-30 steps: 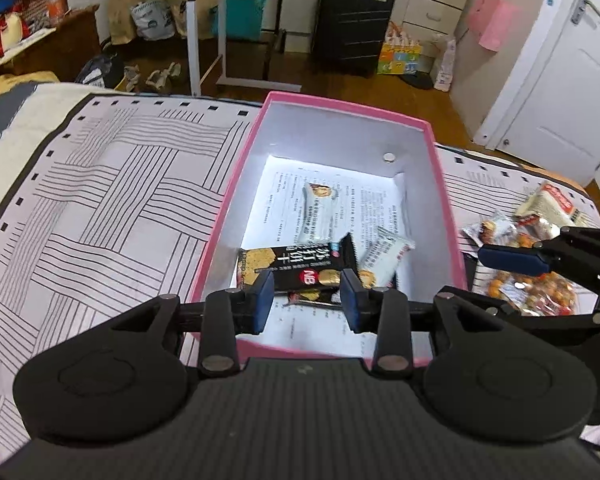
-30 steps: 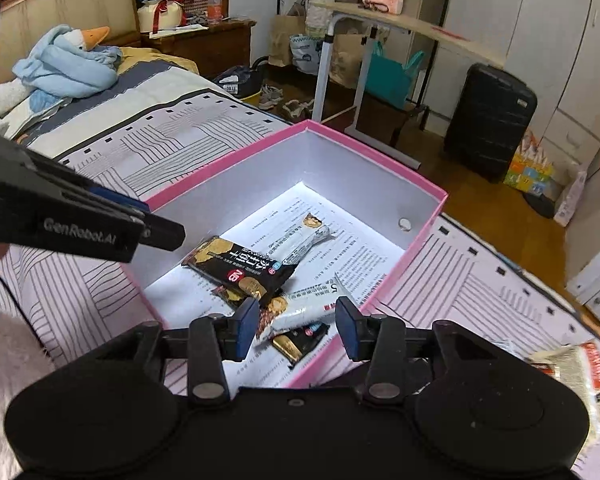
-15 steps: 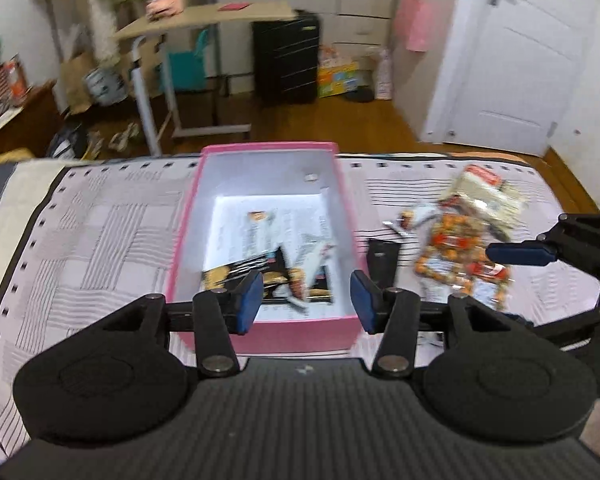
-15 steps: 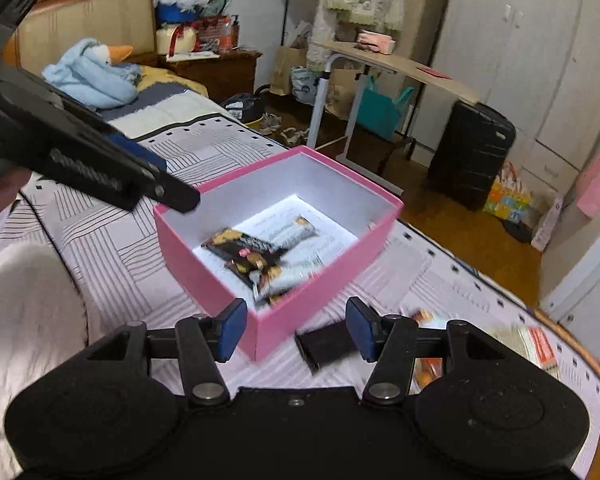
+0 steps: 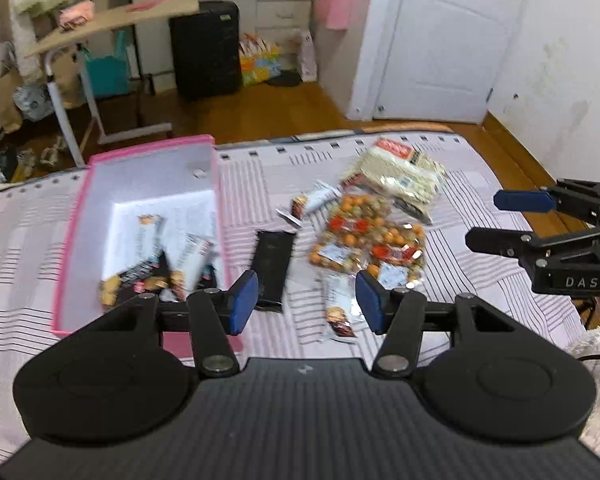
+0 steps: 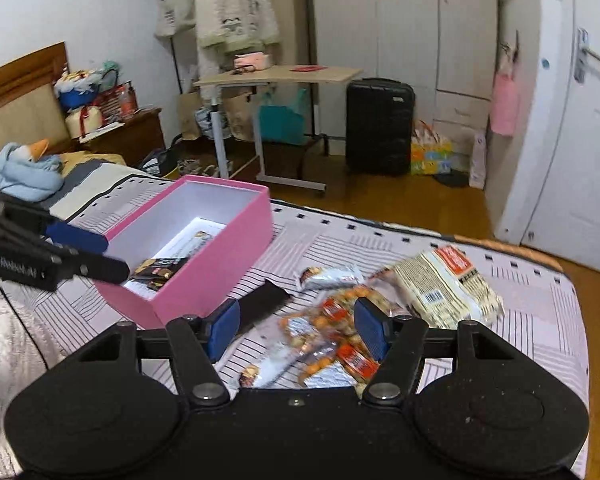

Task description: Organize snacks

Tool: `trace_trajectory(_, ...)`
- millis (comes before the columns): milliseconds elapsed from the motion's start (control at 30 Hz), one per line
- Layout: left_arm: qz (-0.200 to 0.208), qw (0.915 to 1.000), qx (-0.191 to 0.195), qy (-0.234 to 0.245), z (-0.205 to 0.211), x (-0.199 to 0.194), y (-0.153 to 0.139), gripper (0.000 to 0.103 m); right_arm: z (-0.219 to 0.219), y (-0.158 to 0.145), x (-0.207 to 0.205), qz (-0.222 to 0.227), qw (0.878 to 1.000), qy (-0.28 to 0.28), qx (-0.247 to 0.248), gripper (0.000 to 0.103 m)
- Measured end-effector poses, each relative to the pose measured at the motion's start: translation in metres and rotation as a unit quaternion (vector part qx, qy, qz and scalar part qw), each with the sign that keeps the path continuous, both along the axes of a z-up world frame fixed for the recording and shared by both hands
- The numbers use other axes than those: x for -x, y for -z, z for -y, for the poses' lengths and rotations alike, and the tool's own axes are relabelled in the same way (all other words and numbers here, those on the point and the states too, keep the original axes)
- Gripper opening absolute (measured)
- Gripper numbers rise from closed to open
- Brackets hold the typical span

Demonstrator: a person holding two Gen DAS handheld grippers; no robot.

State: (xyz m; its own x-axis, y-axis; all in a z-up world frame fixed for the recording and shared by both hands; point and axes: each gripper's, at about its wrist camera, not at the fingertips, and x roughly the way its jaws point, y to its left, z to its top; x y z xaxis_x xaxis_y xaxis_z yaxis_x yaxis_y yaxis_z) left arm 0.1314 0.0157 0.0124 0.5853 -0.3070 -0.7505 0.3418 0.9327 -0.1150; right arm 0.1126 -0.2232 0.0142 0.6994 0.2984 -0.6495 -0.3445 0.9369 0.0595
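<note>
A pink box (image 5: 74,240) (image 6: 236,248) lies open on the bed with several snack bars (image 5: 160,268) inside. To its right lie a black packet (image 5: 272,264) (image 6: 264,304), orange nut packs (image 5: 364,240) (image 6: 328,340), a white bar (image 5: 336,308), a small white bar (image 6: 328,274) and a large noodle pack (image 5: 396,172) (image 6: 444,288). My left gripper (image 5: 304,302) is open and empty above the black packet and white bar. My right gripper (image 6: 296,328) is open and empty above the nut packs.
The striped bedcover (image 5: 32,240) ends at the foot edge near the wooden floor (image 6: 400,200). A rolling desk (image 6: 276,80), black suitcase (image 6: 380,124) and white door (image 5: 440,40) stand beyond. A blue plush (image 6: 20,168) lies by the headboard.
Both grippers have drawn back from the pink box and swung right toward the loose snacks. Both have opened wider.
</note>
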Motion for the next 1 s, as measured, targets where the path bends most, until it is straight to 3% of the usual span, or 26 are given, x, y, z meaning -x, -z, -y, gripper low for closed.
trace_trajectory(133,-0.024,0.9997,0.002,0.009,0.023,-0.011,0.025,0.051,0.013,0.022,-0.013,-0.026,0.999,0.018,0.006,0.069)
trace_trajectory(267,-0.046,0.9979,0.037,0.028,0.045,-0.028,0.053,0.048,0.03,0.045,-0.027,-0.054,0.998,0.037,0.008,0.069)
trace_trajectory(333,-0.052,0.9973,0.031,0.041,0.061,-0.037,0.066,0.037,0.039,0.056,-0.037,-0.069,0.997,0.045,0.005,0.069)
trace_trajectory(400,-0.047,0.997,0.023,0.056,0.076,-0.044,0.078,0.033,0.045,0.063,-0.044,-0.079,0.996,0.051,0.004,0.069)
trace_trajectory(700,-0.096,0.9918,0.05,0.067,0.114,-0.082,0.135,0.027,0.061,0.105,-0.064,-0.11,0.993,0.032,0.0,0.068)
trace_trajectory(1000,-0.115,0.9912,0.057,0.033,0.117,-0.094,0.175,0.027,0.059,0.141,-0.078,-0.185,0.981,0.034,-0.04,0.051)
